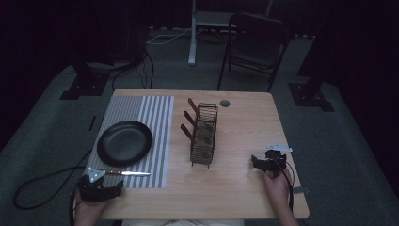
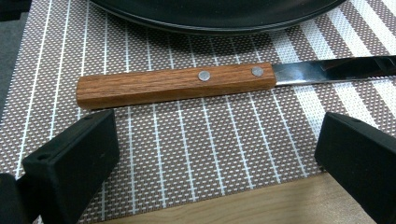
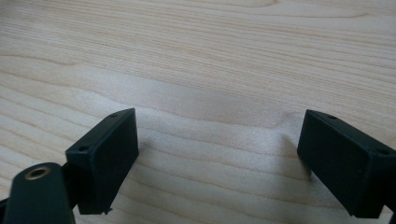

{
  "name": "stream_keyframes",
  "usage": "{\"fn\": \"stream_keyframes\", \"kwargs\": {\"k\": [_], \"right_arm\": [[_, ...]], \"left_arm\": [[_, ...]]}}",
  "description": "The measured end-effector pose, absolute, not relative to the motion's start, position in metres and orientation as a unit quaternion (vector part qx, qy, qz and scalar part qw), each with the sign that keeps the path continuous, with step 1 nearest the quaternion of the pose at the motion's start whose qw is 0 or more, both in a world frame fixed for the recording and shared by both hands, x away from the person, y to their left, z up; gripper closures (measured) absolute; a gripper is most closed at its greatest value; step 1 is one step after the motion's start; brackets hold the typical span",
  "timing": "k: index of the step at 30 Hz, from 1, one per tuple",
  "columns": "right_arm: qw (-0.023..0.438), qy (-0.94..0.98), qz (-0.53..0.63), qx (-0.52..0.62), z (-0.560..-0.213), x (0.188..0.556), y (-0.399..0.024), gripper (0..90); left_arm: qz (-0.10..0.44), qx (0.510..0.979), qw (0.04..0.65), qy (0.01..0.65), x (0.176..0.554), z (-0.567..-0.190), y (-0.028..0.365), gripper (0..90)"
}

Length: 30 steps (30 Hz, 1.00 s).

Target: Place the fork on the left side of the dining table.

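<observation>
Wooden table (image 1: 235,179), light grain, dim room around it. Striped placemat (image 1: 155,110) covers the left part, reaching from the far edge toward the near one. Black round plate (image 1: 124,142) sits on the mat's near half. Wire rack (image 1: 204,135) stands upright near table centre, just right of the mat, with three wooden handles (image 1: 187,133) sticking out of its left side at a slant. Knife (image 1: 127,173) lies flat on the mat just in front of the plate, wooden handle to the left, blade pointing right; in the left gripper view its handle (image 2: 175,85) carries two metal rivets and the blade (image 2: 327,72) runs off to the right, plate rim just beyond. Left gripper (image 1: 100,190) at the near-left table edge, jaws spread wide, empty, close before the knife handle but apart from it. Right gripper (image 1: 268,162) over bare wood at the near right, jaws likewise spread, nothing between them.
</observation>
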State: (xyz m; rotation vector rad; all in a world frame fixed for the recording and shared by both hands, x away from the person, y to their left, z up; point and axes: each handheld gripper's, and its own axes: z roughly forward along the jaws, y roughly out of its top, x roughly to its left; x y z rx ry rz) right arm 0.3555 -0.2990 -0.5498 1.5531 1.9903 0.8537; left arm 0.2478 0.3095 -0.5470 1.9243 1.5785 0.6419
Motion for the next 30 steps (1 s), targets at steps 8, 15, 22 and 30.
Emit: {"fn": "stream_keyframes", "kwargs": {"k": [8, 15, 22, 30], "right_arm": [[0.236, 0.726, 0.311, 0.566, -0.5498, 0.3555, -0.2990, 12.1], [0.236, 0.726, 0.311, 0.566, -0.5498, 0.3554, -0.2990, 12.1], [0.236, 0.726, 0.311, 0.566, -0.5498, 0.3554, -0.2989, 12.1], [0.236, 0.725, 0.311, 0.567, -0.5498, 0.3554, -0.2989, 12.1]], "left_arm": [[0.239, 0.716, 0.277, 0.594, 0.2481, -0.5464, 0.3086, 0.0], [0.239, 0.715, 0.276, 0.597, 0.2483, -0.5461, 0.3080, 0.0], [0.233, 0.715, 0.264, 0.604, 0.2494, -0.5430, 0.3060, 0.6], [0.215, 0.728, 0.268, 0.593, 0.2482, -0.5396, 0.3034, 3.1]]}}
